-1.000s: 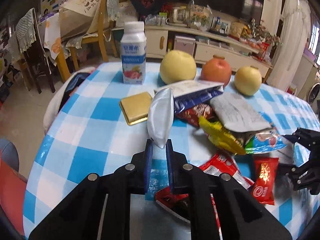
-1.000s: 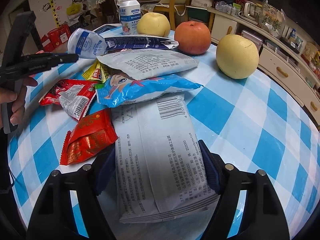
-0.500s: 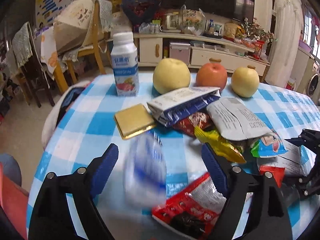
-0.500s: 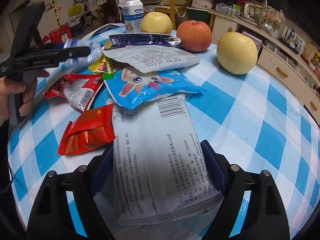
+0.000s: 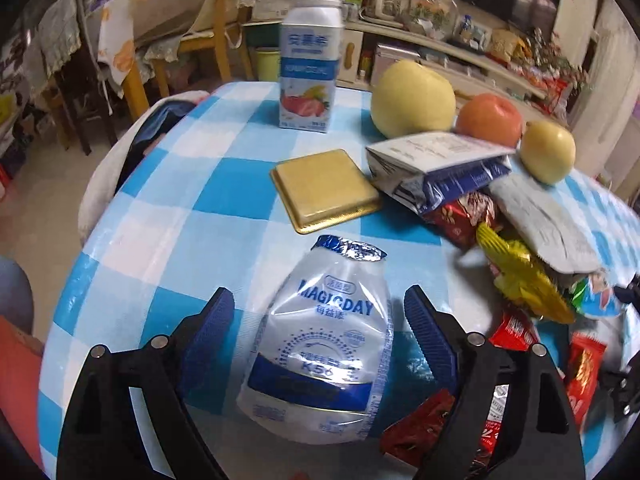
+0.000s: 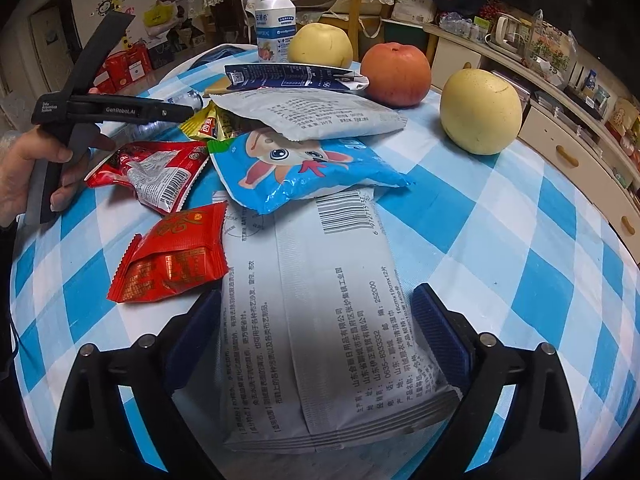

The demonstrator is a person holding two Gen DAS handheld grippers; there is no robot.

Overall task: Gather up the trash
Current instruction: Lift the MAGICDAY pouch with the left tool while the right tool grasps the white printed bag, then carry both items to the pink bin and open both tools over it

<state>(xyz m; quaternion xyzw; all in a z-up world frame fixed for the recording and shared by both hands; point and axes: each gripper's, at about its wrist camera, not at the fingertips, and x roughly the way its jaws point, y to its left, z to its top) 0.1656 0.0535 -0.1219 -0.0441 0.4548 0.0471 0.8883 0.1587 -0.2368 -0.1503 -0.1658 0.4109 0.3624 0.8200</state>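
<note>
Now both tongs stand spread over the wrappers

Flat on the blue-and-white checked tablecloth (image 5: 168, 208), a white and blue MAGICDAY pouch (image 5: 324, 356) lies between the wide-apart fingers of the left gripper (image 5: 320, 322), clear of both pads. Beyond it sit a gold square tray (image 5: 326, 190) and an upright yogurt bottle (image 5: 310, 60). The right gripper (image 6: 316, 326) has just been opening; its blue pads flank a grey wet-wipes pack (image 6: 320, 344) without pressing it. A blue cartoon snack bag (image 6: 304, 172) overlaps that pack's far end, and a red packet (image 6: 172, 260) lies just left of it. Two yellow pears (image 6: 480, 112) and a red apple (image 6: 396, 74) stand behind the heap
</note>
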